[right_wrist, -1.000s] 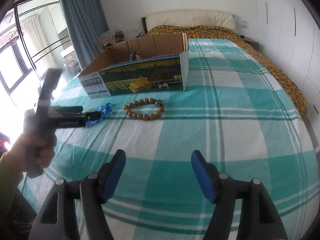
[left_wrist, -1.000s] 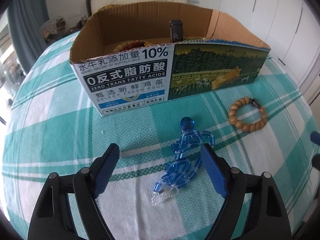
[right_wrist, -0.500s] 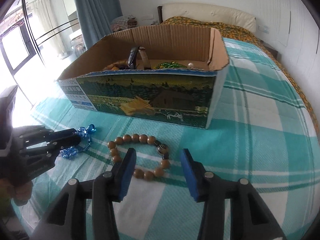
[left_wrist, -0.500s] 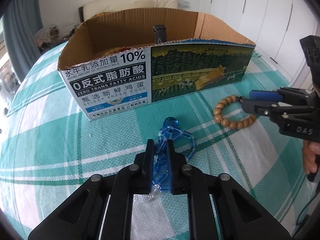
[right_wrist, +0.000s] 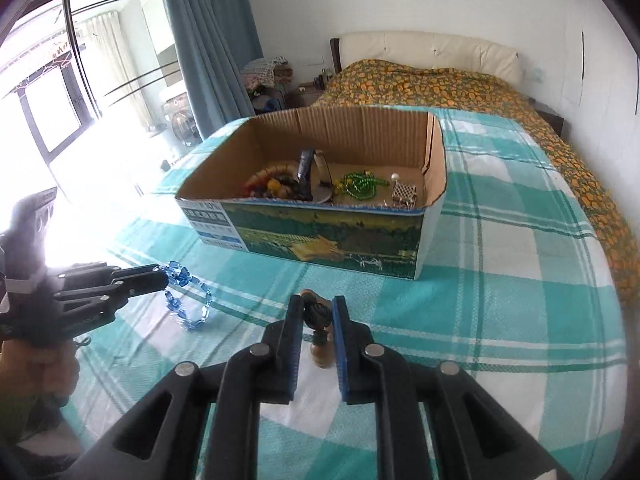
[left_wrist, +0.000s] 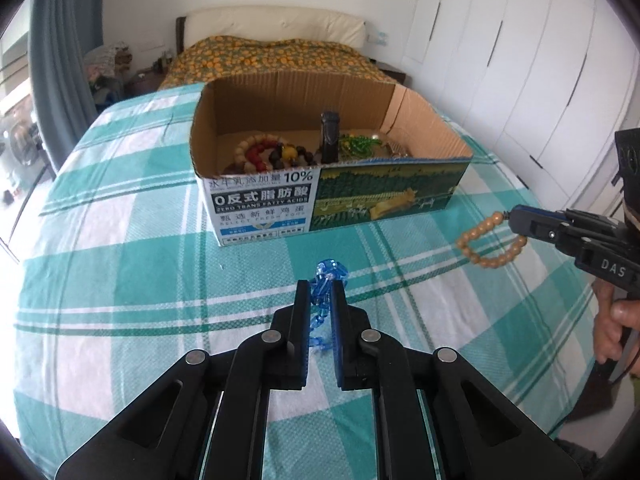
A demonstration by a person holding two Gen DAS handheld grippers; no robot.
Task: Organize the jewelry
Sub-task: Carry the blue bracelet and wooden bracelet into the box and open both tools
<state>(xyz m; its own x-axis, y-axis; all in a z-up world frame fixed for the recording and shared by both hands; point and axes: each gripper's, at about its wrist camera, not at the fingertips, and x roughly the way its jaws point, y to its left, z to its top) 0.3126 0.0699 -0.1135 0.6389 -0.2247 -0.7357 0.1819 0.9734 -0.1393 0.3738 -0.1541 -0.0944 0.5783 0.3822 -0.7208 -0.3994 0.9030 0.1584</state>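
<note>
Left wrist view: both bracelets, earlier lying flat, now apparently hang lifted.

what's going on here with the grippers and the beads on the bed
A person is tidying jewelry into a cardboard box on the bed. The left hand-held gripper has just closed on a blue bead bracelet, and the right hand-held gripper has just closed on a wooden bead bracelet. Both bracelets hang outside the box.

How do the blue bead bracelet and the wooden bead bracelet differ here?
The blue bracelet has clear, faceted, oblong beads; the wooden bracelet has round, opaque tan beads. The blue one hangs from the left gripper, the wooden one from the right gripper. Both are pinched by shut jaws, in front of the cardboard box.
</note>
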